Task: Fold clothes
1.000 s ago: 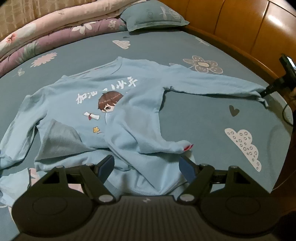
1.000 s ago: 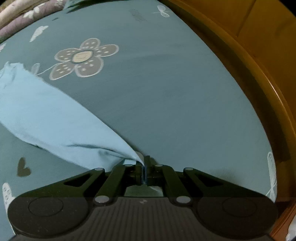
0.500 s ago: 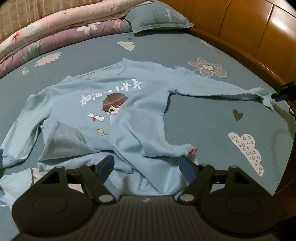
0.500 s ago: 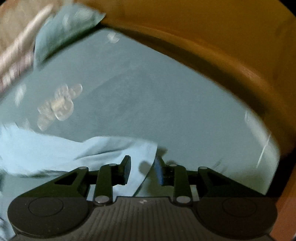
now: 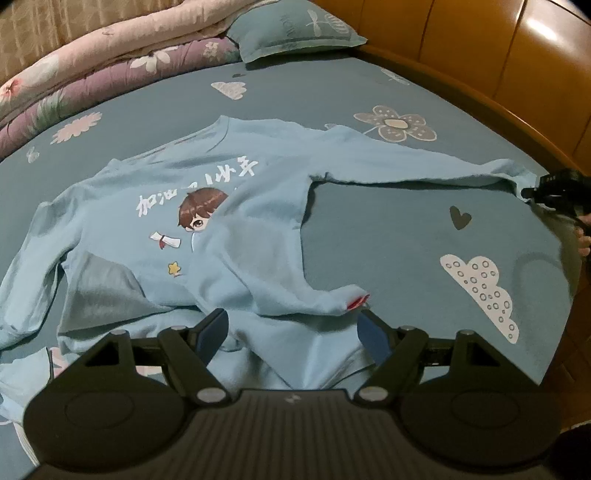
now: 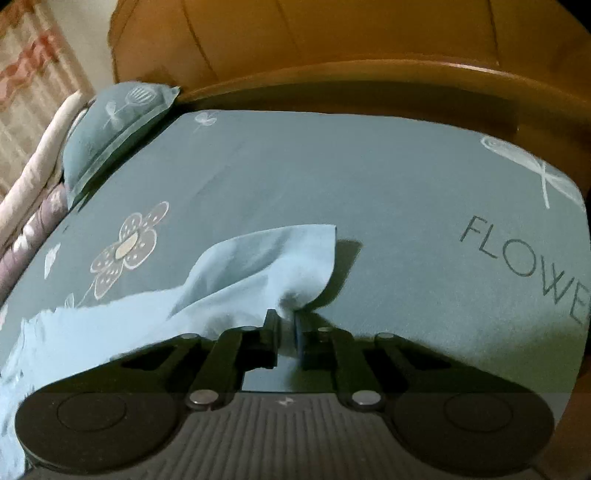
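A light blue long-sleeved top with a cartoon print lies face up on the teal bed sheet, its lower part rumpled and folded over. My left gripper hangs open just above the hem, nothing between its fingers. One sleeve stretches out to the right, where my right gripper meets its end. In the right wrist view the cuff bunches between the jaws of the right gripper, which are closing on it with only a narrow gap left.
A teal pillow and folded flowered quilts line the far side of the bed. A curved wooden bed frame and headboard run along the right. A person's hand shows at the right edge.
The right gripper let go of the sleeve end, rolled and swung toward the headboard, then closed on the cuff again. The left gripper has stayed in place, open.
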{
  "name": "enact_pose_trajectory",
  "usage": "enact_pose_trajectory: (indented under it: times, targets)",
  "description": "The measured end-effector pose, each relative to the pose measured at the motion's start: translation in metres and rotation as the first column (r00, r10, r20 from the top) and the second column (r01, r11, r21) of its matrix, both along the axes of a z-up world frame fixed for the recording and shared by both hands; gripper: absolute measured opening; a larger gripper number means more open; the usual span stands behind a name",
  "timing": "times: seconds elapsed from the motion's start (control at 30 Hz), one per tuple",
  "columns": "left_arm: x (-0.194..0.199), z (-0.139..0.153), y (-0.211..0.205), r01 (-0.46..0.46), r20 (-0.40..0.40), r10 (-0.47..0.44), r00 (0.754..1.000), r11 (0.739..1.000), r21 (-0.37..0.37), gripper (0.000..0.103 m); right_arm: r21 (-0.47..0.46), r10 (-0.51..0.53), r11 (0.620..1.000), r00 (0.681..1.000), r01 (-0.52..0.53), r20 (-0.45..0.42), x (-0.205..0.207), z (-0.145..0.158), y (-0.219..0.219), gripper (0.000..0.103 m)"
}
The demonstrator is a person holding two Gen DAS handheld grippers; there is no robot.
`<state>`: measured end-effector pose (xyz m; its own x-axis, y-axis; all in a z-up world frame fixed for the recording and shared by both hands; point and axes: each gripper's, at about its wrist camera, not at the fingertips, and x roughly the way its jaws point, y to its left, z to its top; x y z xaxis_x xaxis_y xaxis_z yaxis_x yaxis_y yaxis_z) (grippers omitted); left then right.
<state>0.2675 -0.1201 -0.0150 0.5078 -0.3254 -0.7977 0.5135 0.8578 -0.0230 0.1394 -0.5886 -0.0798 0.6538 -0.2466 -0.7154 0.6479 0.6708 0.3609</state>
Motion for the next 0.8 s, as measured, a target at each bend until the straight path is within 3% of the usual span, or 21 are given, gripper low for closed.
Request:
enact_pose_trajectory:
  times: [0.23, 0.3, 0.37, 0.43, 0.6, 0.8]
  targets:
    - [0.001, 0.0, 0.011, -0.031, 0.0, 0.031, 1.0, 0.999, -0.009, 0.078, -0.038, -0.039, 0.999, 0.992, 0.034, -0.121, -0.025, 0.022, -0.006, 0.017]
    - [0.003, 0.0, 0.01, -0.034, 0.0, 0.034, 0.999, 0.999, -0.01, 0.078, -0.055, -0.044, 0.998, 0.993, 0.038, -0.113, -0.027, 0.028, -0.001, 0.018]
    - [0.003, 0.001, 0.008, -0.028, 0.005, 0.028, 1.0, 1.0, -0.01, 0.078, -0.07, -0.045, 0.997, 0.994, 0.038, -0.103, -0.028, 0.033, 0.005, 0.026]
    - [0.001, 0.002, 0.007, -0.019, 0.012, 0.019, 1.0, 1.0, -0.009, 0.078, -0.056, 0.009, 0.998, 0.997, -0.013, -0.072, -0.019, 0.035, 0.017, 0.033]
    - [-0.003, 0.002, 0.012, -0.032, 0.017, 0.032, 0.999, 0.999, -0.009, 0.078, -0.014, 0.182, 0.983, 0.983, -0.182, -0.02, 0.014, 0.035, 0.062, 0.037]
    - [-0.005, -0.003, 0.039, -0.101, -0.006, 0.101, 0.995, 0.993, -0.057, 0.078, 0.078, 0.437, 0.896, 0.899, -0.437, 0.014, 0.063, 0.023, 0.144, 0.042]
